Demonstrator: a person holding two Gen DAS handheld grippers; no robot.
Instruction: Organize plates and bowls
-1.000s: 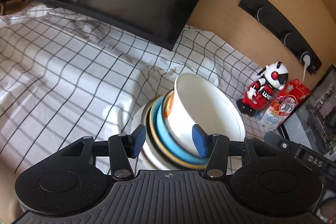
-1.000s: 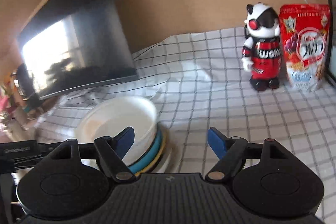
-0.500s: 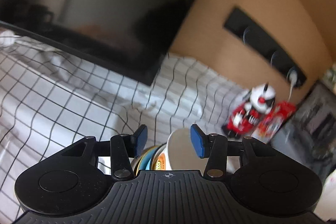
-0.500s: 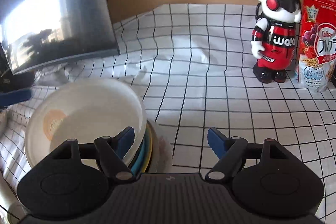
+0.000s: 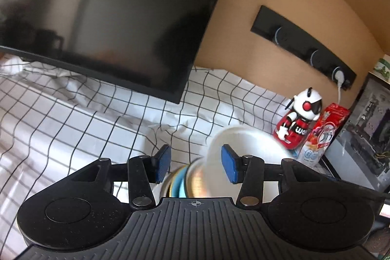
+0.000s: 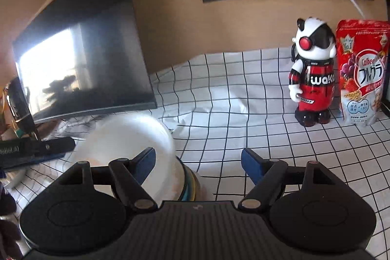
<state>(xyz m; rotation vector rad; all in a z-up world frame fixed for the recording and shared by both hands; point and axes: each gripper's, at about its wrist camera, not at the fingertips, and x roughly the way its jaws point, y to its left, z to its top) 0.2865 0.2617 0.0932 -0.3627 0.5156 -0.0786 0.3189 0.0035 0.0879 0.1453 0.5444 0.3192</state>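
Bowl (image 6: 126, 138) seemingly atop stacked plates (image 6: 189, 189)

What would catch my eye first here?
Probably the red, white and black toy robot standing on the checked cloth, right beside a red cereal bag by the wall. Closer in, a white bowl tops a stack of coloured plates, with a big dark monitor behind.

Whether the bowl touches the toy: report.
Apart. The right wrist view shows bare checked cloth lying between the bowl and the toy.
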